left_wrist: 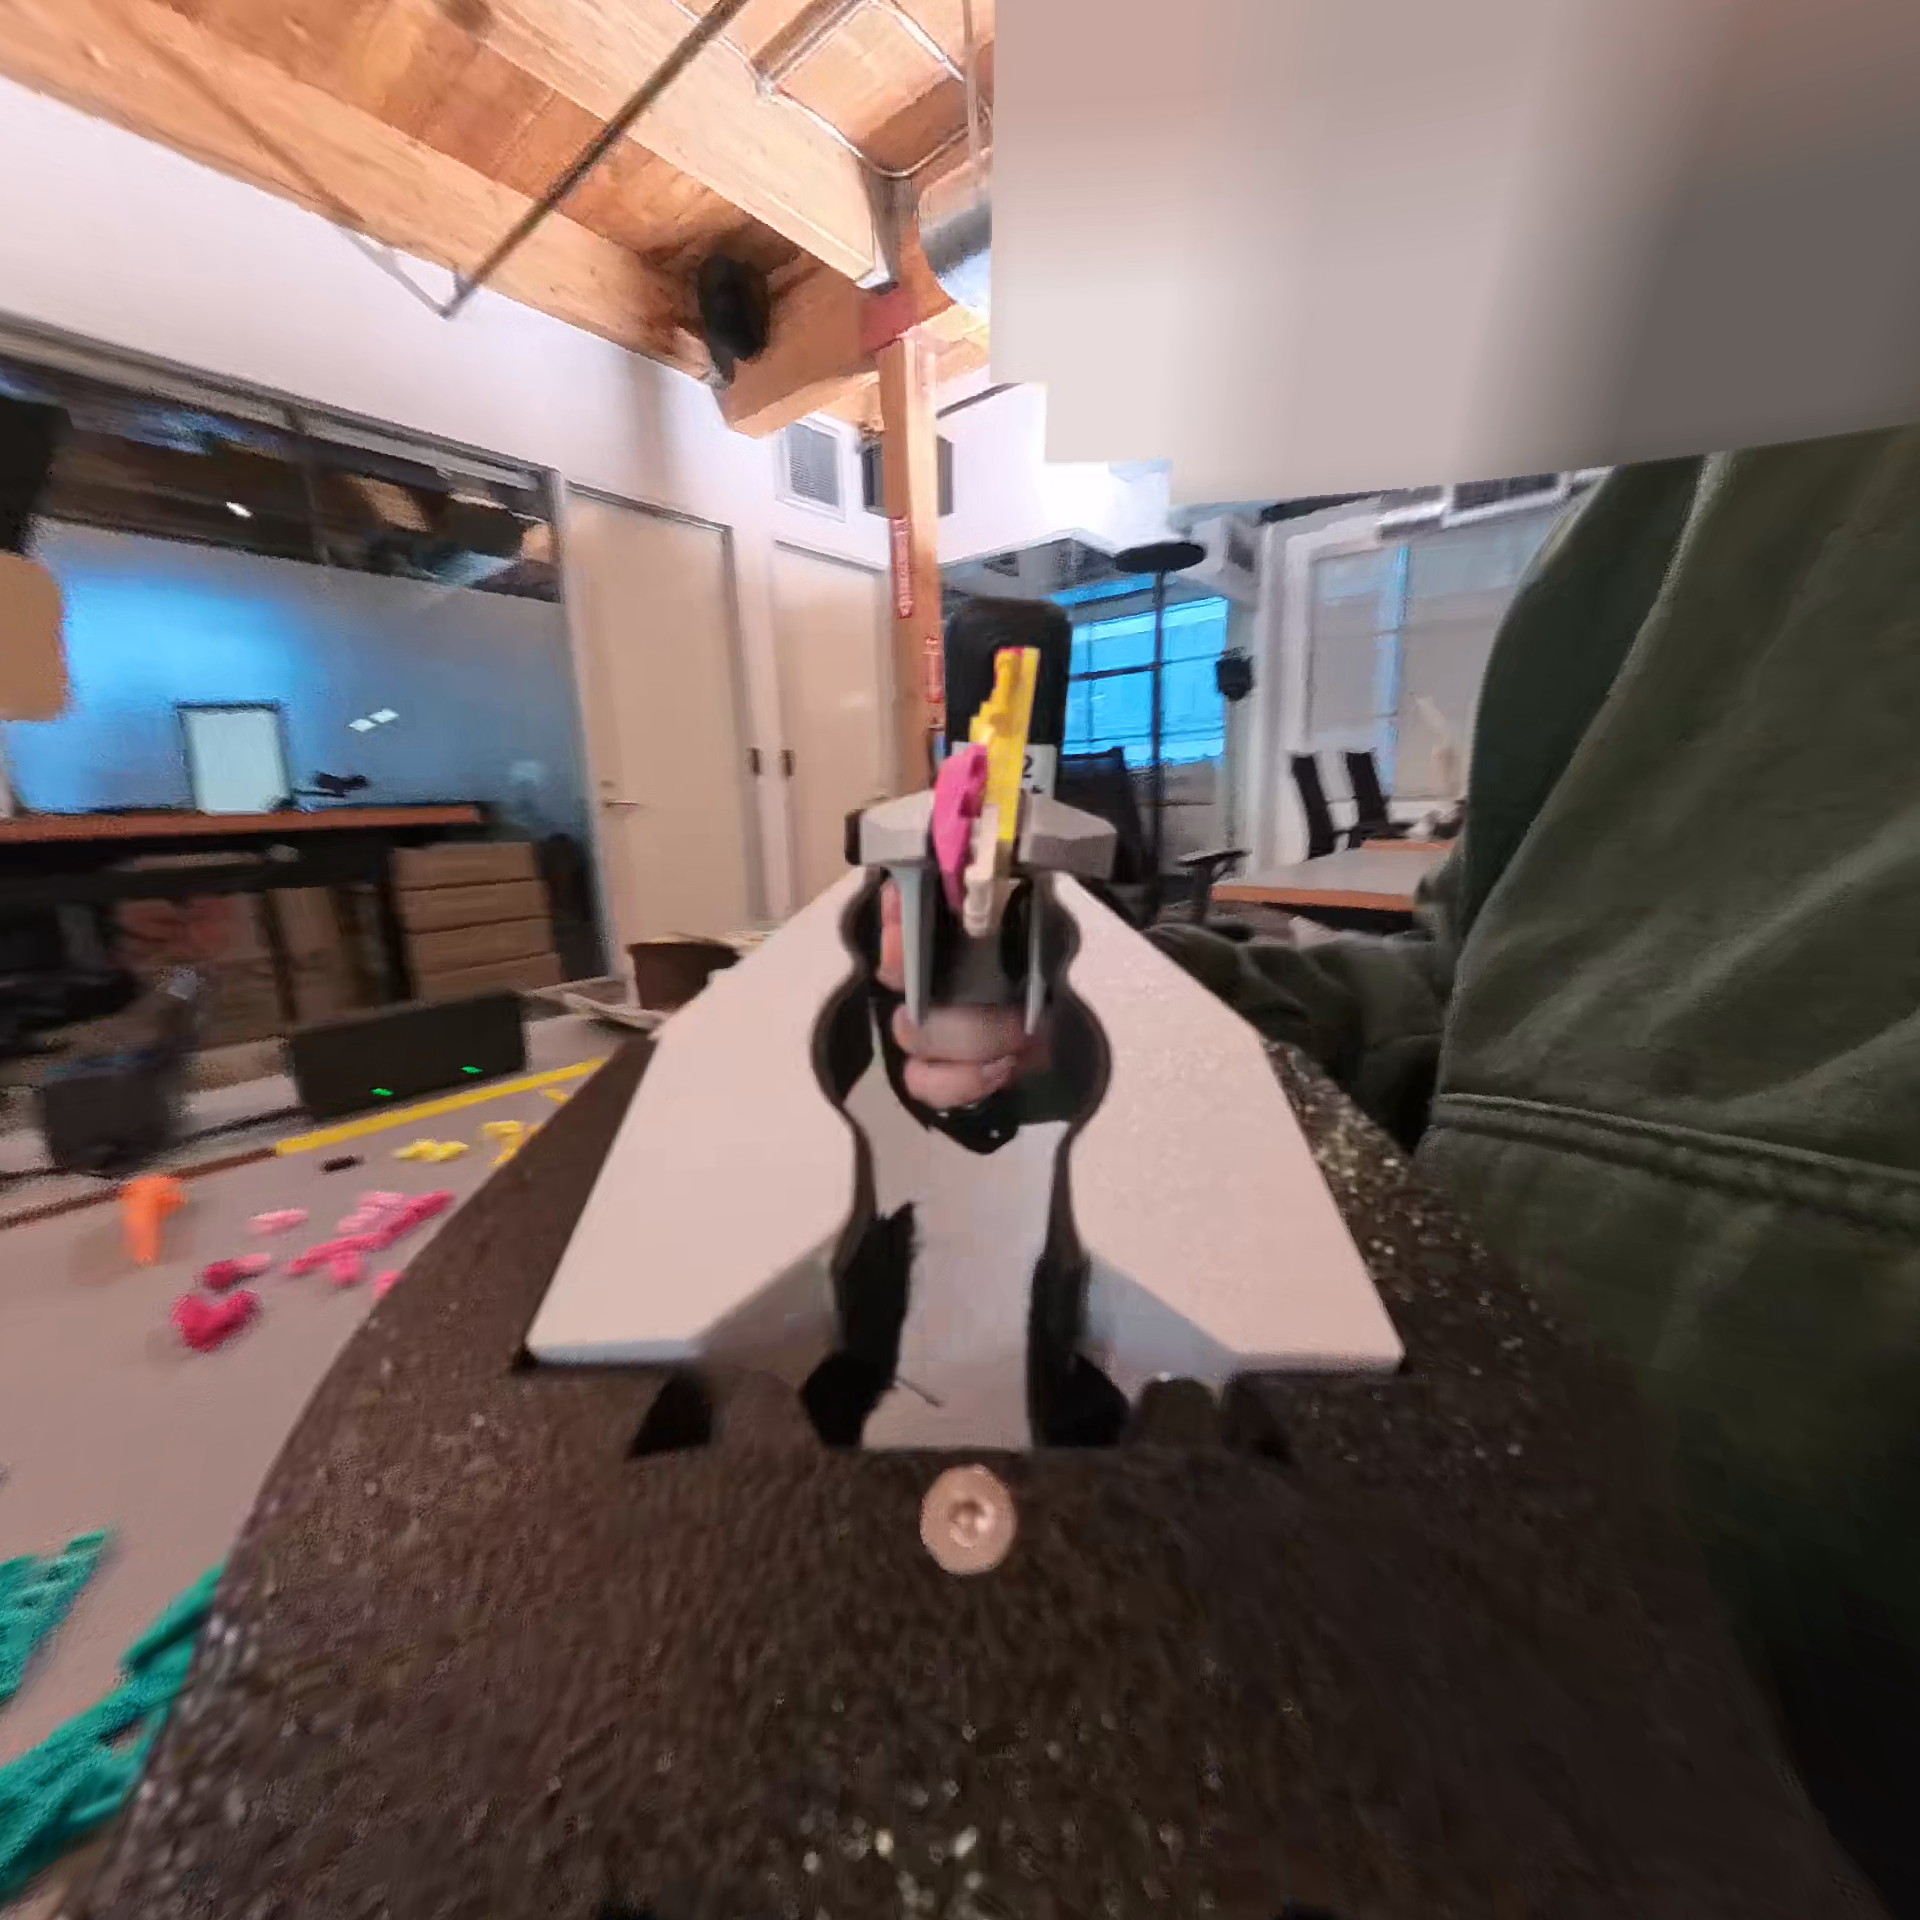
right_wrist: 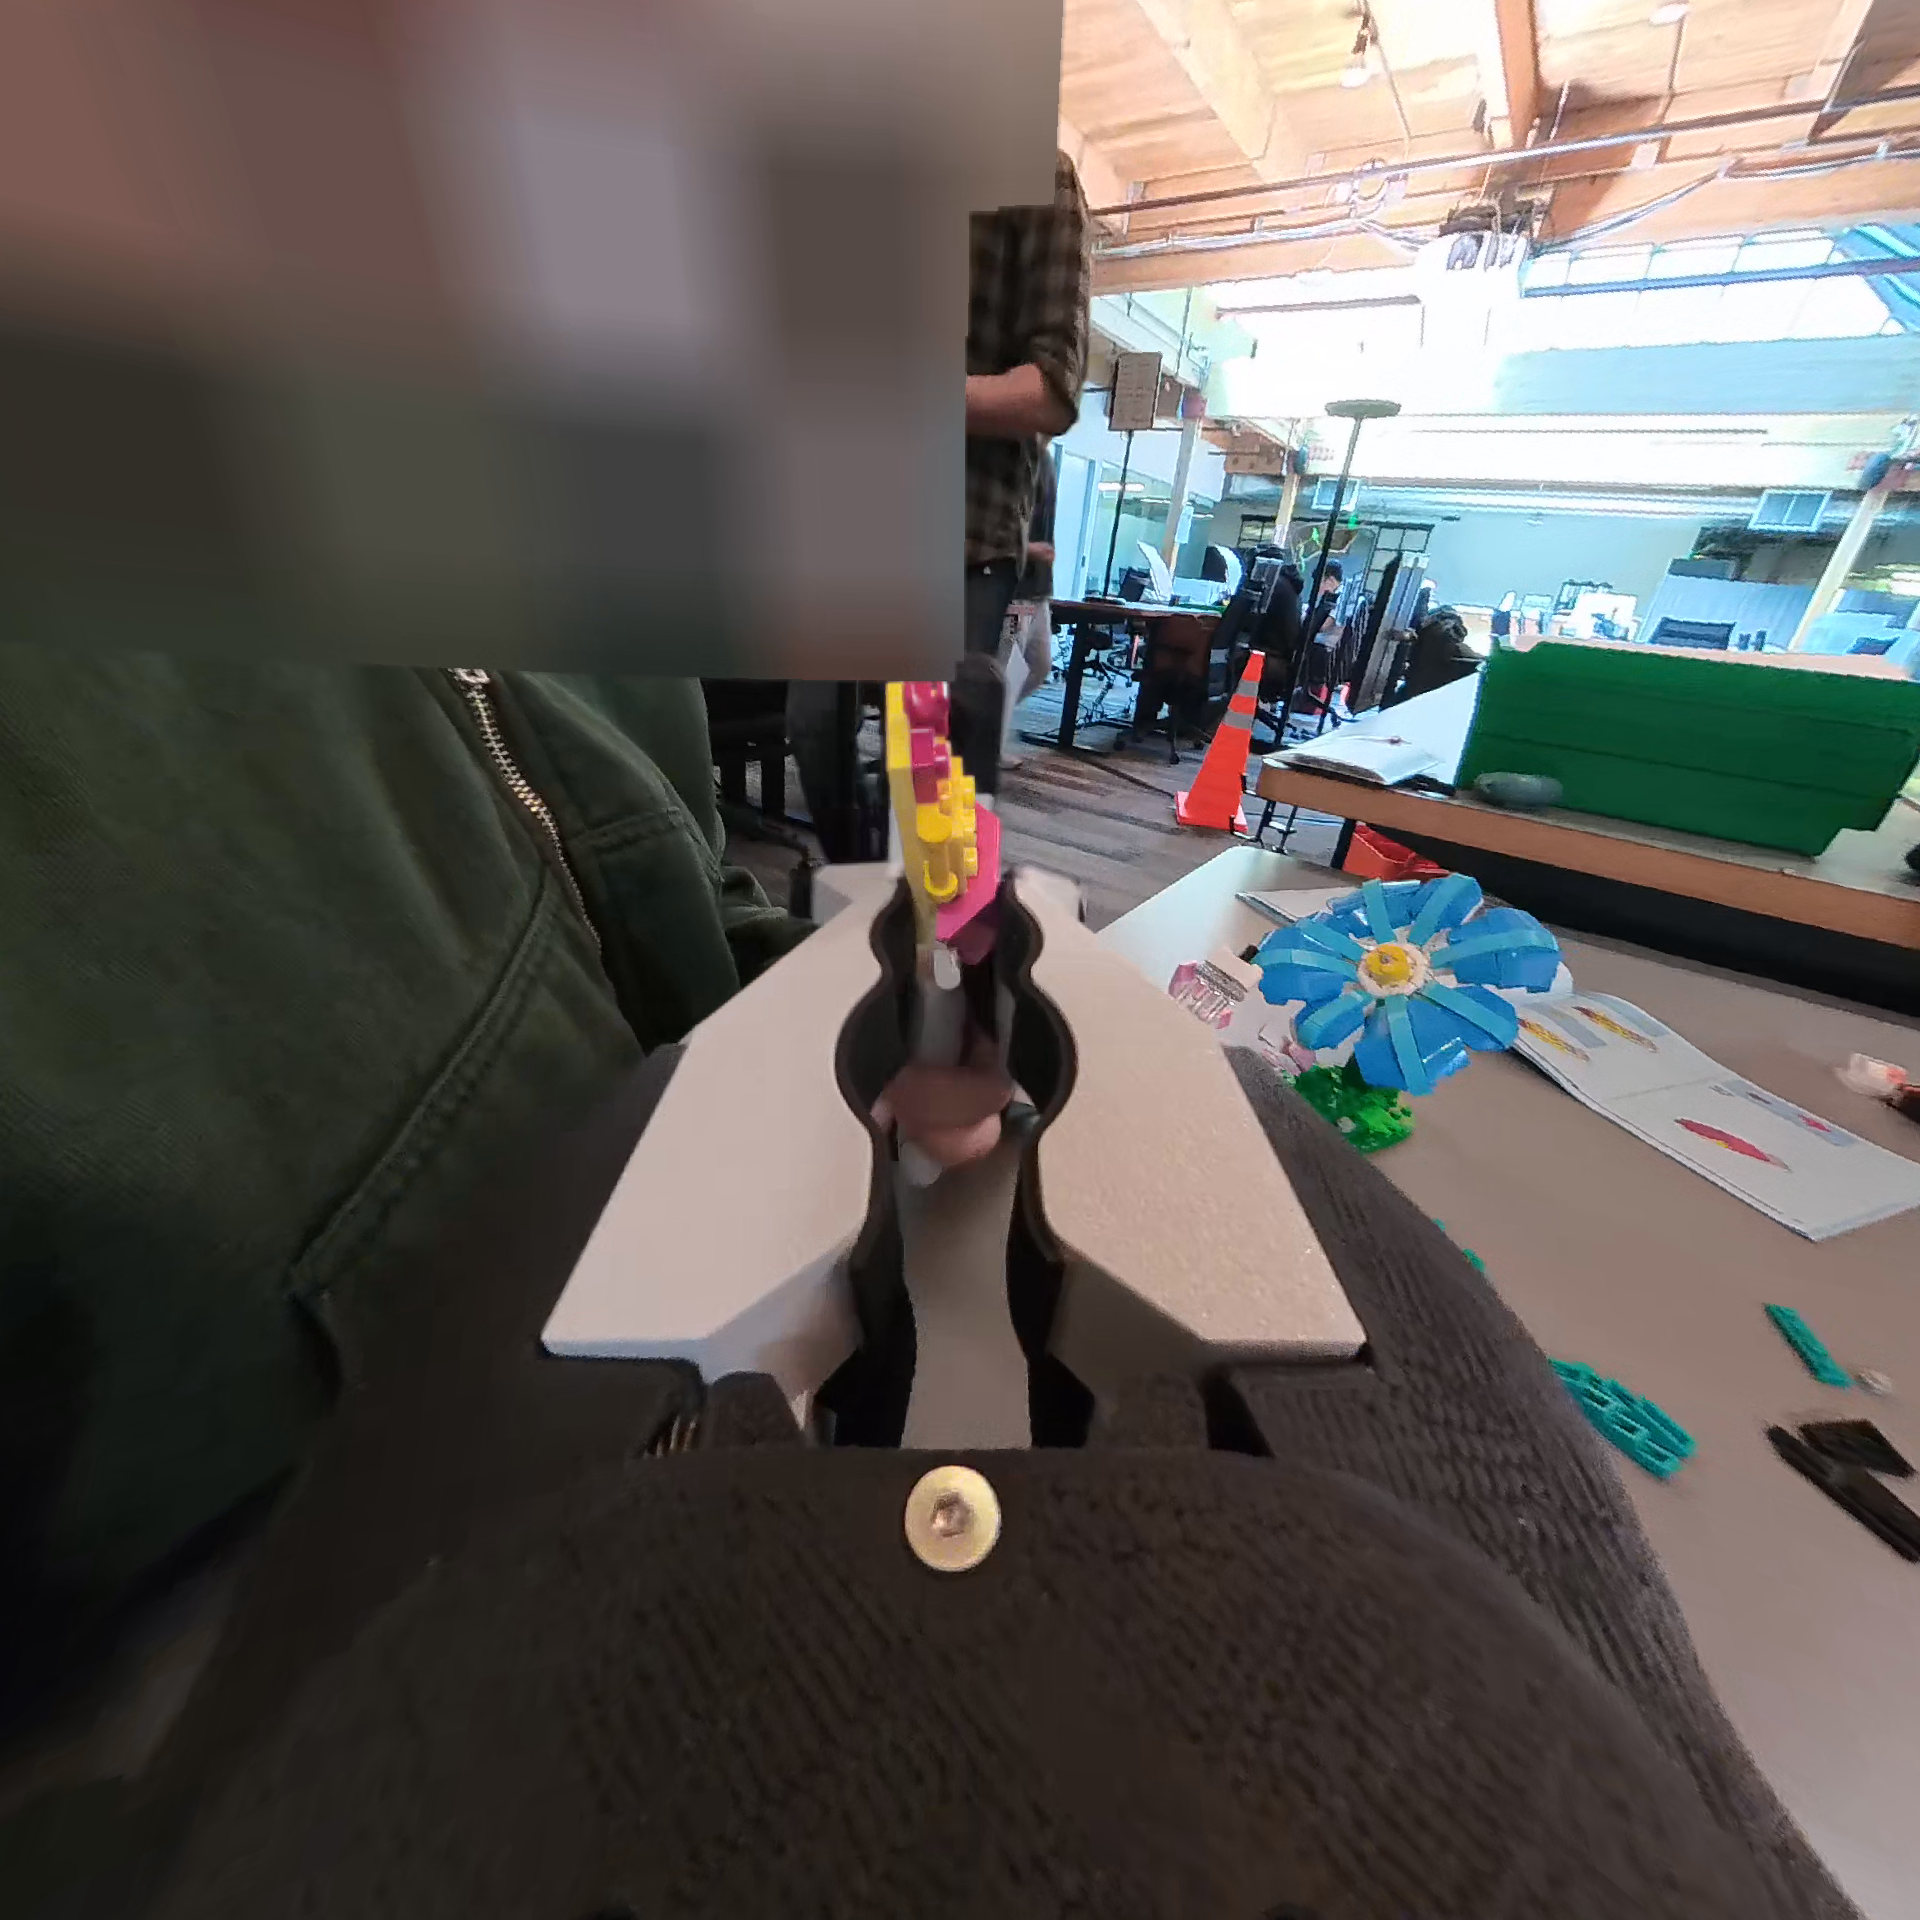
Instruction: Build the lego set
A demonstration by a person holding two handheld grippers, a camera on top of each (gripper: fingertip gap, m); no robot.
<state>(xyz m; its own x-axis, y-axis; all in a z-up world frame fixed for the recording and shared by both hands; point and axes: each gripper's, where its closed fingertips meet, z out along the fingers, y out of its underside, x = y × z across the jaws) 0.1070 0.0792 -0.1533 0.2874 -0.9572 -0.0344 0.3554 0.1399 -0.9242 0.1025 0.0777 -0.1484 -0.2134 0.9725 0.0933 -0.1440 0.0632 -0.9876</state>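
Note:
A flat yellow-and-pink lego assembly (left_wrist: 1003,748) stands upright in the air in front of a person's green jacket. My left gripper (left_wrist: 971,883) is shut on its lower end. My right gripper (right_wrist: 961,909) faces it from the opposite side and is shut on the same assembly (right_wrist: 925,821), with its tips at the pink part. Each view shows the other gripper and the hand holding it through the gap between its own fingers. The lowest part of the assembly is hidden between the fingertips.
On the grey table (right_wrist: 1662,1299) stand a blue lego flower (right_wrist: 1382,997) on a green base and an open instruction booklet (right_wrist: 1704,1112). Loose teal (right_wrist: 1621,1413), black (right_wrist: 1849,1465), pink (left_wrist: 353,1236), yellow (left_wrist: 447,1148) and orange (left_wrist: 151,1216) pieces lie around. Both grippers' tips are close together, under 4 cm apart. From the left gripper's tips to the blue lego flower (right_wrist: 1382,997) is close to 25 cm.

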